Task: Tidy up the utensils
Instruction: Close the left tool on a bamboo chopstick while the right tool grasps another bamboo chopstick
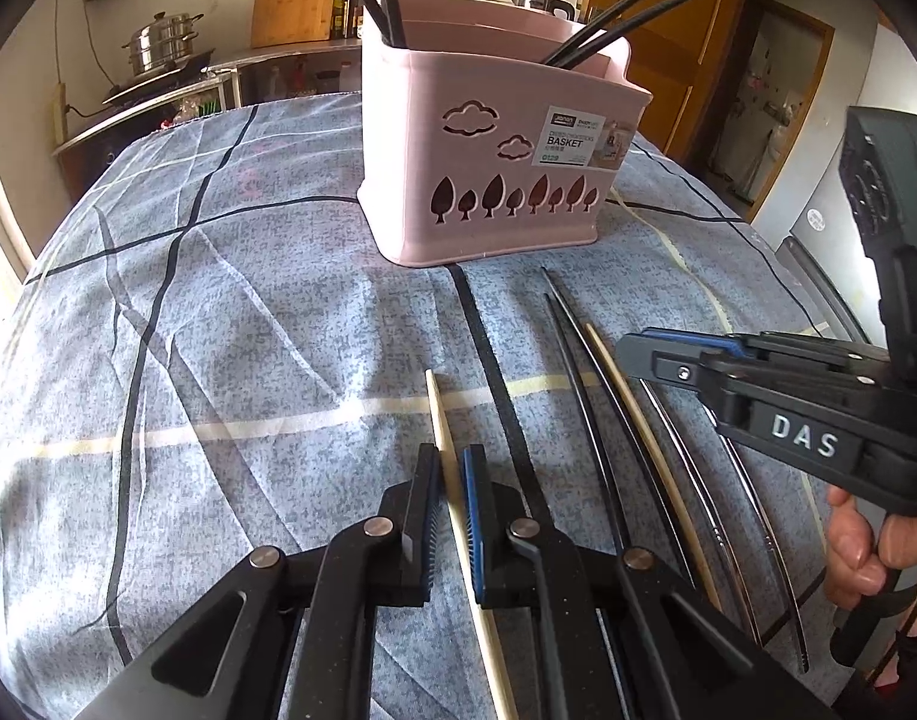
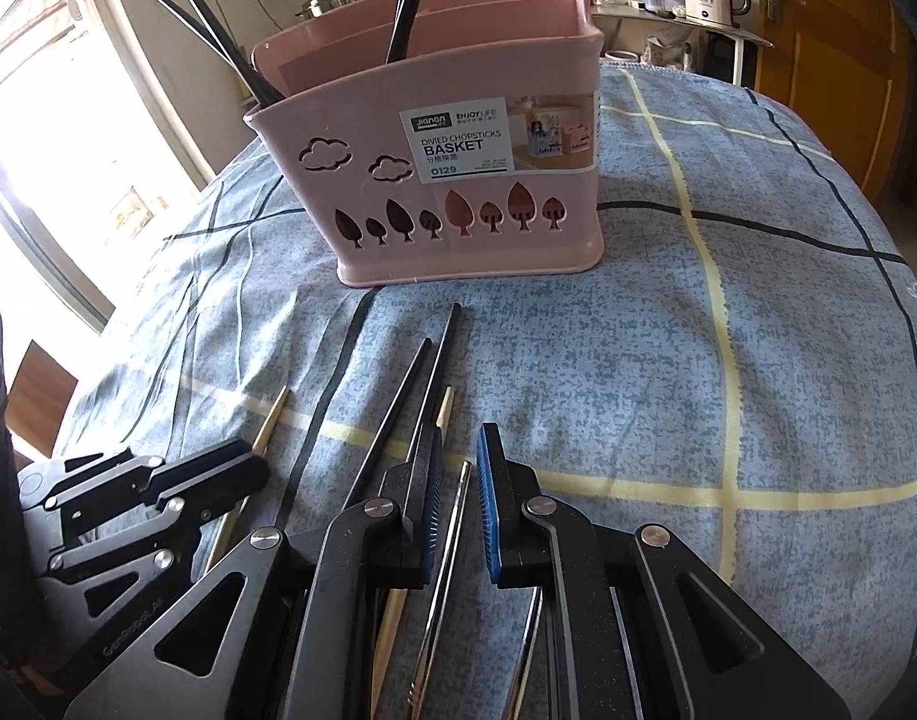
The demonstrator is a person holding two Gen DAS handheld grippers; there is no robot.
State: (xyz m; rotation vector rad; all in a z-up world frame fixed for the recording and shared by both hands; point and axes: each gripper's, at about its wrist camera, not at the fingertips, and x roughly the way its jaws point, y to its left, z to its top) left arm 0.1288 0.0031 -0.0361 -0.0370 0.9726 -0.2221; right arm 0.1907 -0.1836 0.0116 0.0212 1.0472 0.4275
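Step in hand: both grippers are set down over loose chopsticks, so the pick-up stage is judged to be under way, each stick apparently destined for the pink basket [image 1: 494, 180].
Left gripper [image 1: 452, 516]: its fingers are drawn narrow around a pale wooden chopstick [image 1: 443, 420], which runs between the pads; it appears pinched, with the stick lying on the checked cloth [image 1: 218, 330].
Right gripper [image 2: 458, 504]: its fingers are narrowly parted, with a metal chopstick [image 2: 452, 516] lying in the gap; contact with the pads cannot be told.
Task's things: black chopsticks [image 1: 584, 372], a second wooden stick [image 1: 632, 396] and metal ones lie side by side on the cloth in front of the basket; black chopsticks already stand in the basket's end compartments.
Next move: a lift is called for, then a tilt upright and a lowering into a compartment, probably one matching the stick's kind.
Risk: a thin stick may pivot in the grip.
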